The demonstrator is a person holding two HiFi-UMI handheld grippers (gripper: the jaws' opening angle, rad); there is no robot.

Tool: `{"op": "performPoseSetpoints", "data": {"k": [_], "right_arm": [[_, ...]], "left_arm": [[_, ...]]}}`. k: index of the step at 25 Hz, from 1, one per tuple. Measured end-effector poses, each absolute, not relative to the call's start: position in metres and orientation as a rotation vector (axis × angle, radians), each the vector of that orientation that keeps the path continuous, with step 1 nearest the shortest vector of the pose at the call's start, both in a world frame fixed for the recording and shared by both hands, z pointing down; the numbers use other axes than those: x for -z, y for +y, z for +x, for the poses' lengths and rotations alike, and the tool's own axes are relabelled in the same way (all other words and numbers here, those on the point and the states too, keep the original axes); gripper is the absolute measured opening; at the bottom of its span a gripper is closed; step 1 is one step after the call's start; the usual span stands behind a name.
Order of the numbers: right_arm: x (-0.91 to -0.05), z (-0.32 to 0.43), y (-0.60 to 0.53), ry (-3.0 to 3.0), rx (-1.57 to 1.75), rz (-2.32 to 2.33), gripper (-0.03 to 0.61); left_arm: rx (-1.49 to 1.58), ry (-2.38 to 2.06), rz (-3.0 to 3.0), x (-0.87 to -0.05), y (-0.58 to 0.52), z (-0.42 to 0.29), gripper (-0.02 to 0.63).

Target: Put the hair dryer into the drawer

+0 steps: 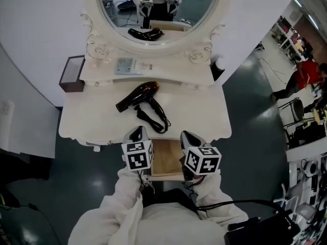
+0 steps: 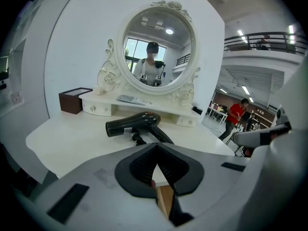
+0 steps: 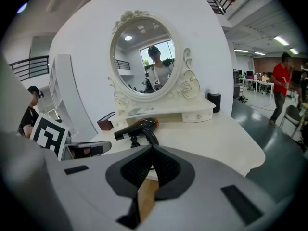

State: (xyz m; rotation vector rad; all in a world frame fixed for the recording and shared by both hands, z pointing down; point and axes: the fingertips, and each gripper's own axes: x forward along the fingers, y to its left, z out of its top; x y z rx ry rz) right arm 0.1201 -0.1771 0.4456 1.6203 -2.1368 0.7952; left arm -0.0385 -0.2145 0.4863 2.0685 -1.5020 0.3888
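Note:
A black hair dryer (image 1: 138,97) lies on the white dressing table (image 1: 204,111), its cord (image 1: 155,119) coiled toward the front edge. Below that edge a drawer (image 1: 166,160) stands pulled out, showing a bare wooden bottom. My left gripper (image 1: 137,135) and right gripper (image 1: 188,137) hover side by side over the drawer, just short of the table's front edge, both shut with nothing held. In the left gripper view the dryer (image 2: 134,124) lies beyond the shut tips (image 2: 156,150). The right gripper view shows the dryer (image 3: 137,128) ahead of its shut tips (image 3: 152,148).
An oval mirror (image 1: 158,9) in an ornate white frame stands at the back over a raised shelf with small drawers (image 1: 145,75). A brown box (image 1: 71,74) sits at the table's left, a dark container (image 1: 217,69) at the right. A person in red (image 1: 306,75) stands far off.

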Motion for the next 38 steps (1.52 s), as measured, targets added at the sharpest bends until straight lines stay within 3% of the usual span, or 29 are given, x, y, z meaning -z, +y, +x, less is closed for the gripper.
{"op": "performPoseSetpoints", "data": {"k": [22,35,38], "right_arm": [[-0.468,0.146,-0.196,-2.264,-0.83,1.244,0.061],[-0.461,0.124,-0.242,-2.346,-0.706,1.079,0.061],[-0.463,0.116,-0.258,-2.359,-0.677,1.055,0.063]], "left_arm": [[-0.454,-1.723,1.844,-0.494,-0.19,-0.004,-0.003],[-0.381,-1.802,1.787,-0.478,-0.217,-0.008,-0.003],[-0.351,-1.783,1.772,-0.482,-0.23,-0.01,0.049]]}}
